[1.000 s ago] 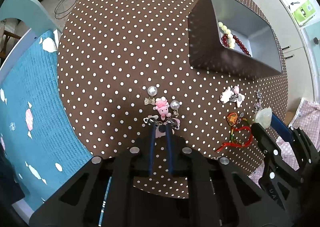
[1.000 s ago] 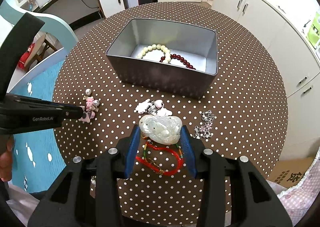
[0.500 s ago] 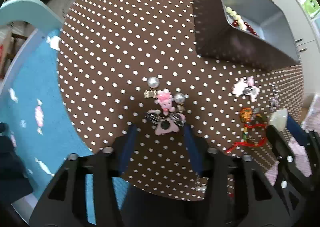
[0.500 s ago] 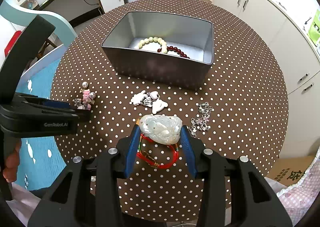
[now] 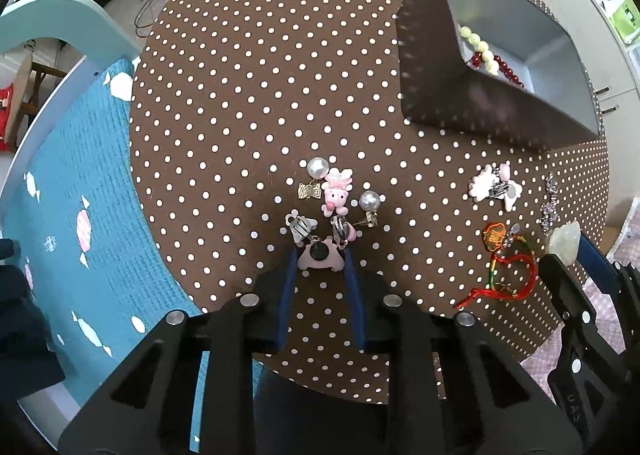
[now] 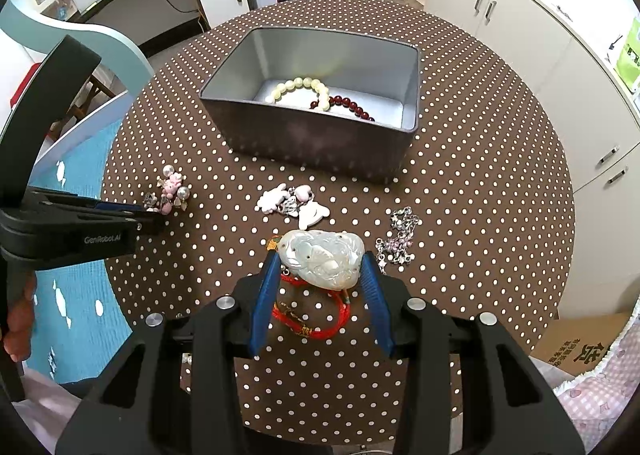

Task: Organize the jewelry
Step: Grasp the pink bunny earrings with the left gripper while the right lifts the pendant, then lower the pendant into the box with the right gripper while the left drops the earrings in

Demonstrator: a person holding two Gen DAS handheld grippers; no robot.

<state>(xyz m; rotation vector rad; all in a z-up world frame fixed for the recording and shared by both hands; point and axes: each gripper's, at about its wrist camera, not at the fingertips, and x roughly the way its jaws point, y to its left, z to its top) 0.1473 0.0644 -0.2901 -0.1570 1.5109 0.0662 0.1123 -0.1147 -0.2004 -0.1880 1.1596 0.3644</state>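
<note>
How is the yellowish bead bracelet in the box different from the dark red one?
The pale yellow bracelet has chunky, creamy beads; the dark red bracelet has smaller, glossy, wine-coloured beads. The pale yellow bracelet lies toward the left of the grey box, and the dark red bracelet stretches toward the right. Both are strings of round beads lying on the box floor, and they overlap in the middle.

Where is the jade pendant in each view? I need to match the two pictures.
Left wrist: jade pendant at far right edge, in the right gripper, beside the red cord.
Right wrist: pendant at lower centre, between the blue fingers, above the cord.
Shared landmark: the grey box.
</note>
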